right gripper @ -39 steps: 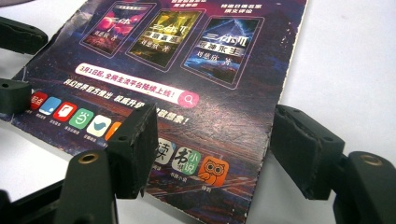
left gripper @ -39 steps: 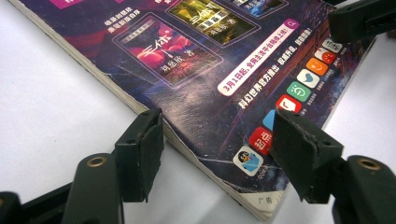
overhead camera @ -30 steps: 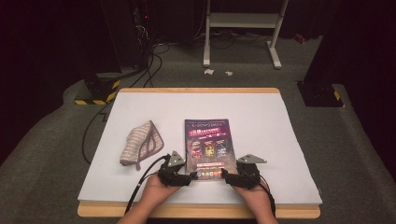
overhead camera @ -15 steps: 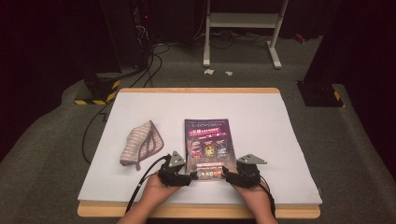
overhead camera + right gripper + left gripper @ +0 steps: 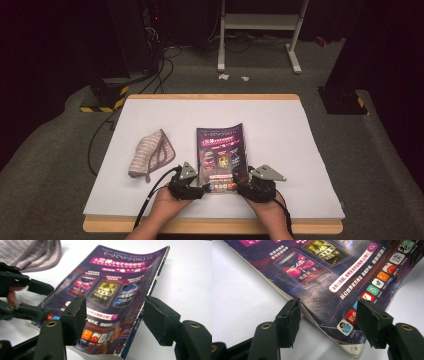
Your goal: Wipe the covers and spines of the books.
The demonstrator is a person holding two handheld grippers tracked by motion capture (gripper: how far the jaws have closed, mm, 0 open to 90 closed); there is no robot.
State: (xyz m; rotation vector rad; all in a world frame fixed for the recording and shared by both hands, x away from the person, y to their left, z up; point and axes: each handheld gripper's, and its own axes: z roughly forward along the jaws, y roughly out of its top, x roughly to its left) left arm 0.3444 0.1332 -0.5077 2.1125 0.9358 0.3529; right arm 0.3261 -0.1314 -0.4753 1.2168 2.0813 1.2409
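Magazine [image 5: 222, 157]: purple glossy cover, lying near the middle of the white table [image 5: 310, 150], its near edge twd the person's edge; bottom corners lifting a bit, cover curling per right gripper view [image 5: 110, 297].
Left gripper [image 5: 189, 189]: sitting at mag's near-left corner; in left gripper view jaws are standing apart w/ the corner [image 5: 342, 322] btwn them, not clamping – released.
Right gripper [image 5: 255, 189]: sitting at mag's near-right corner; jaws spread either side of the spine edge, one over the cover, one beside it – released, nothing grasped.
Hands: left hand [image 5: 167, 202] & right hand [image 5: 267, 207] coming in over the table's near edge.
Striped cloth [image 5: 151, 155]: grey, bunched, lying left of mag, apart from it.
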